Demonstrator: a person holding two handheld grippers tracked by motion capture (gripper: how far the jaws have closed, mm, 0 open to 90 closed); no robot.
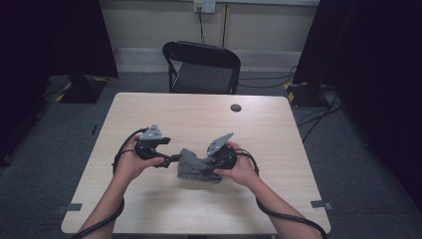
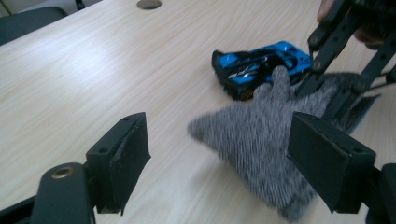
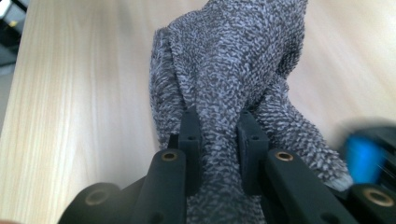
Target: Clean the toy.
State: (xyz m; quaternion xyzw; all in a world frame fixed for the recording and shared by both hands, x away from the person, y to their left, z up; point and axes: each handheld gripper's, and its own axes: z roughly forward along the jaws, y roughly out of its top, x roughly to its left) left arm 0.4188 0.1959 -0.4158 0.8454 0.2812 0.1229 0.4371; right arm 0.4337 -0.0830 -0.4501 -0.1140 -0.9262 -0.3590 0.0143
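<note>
A grey knit glove (image 1: 191,167) hangs a little above the wooden table (image 1: 199,114) between the two hands. My right gripper (image 3: 218,135) is shut on a fold of the glove (image 3: 233,60), with fabric bunched between its pads; in the high view it (image 1: 209,162) sits at the glove's right side. My left gripper (image 2: 224,154) is open wide, its pads either side of the glove (image 2: 261,135) and apart from it; the high view places it (image 1: 171,159) at the glove's left edge. A blue and black toy car (image 2: 261,65) lies on the table just beyond the glove, blurred (image 3: 362,156) in the right gripper view.
A black folding chair (image 1: 201,67) stands at the table's far side. A round cable hole (image 1: 236,107) is in the tabletop near the far edge. Dark curtains flank the room, and cables run on the floor at right.
</note>
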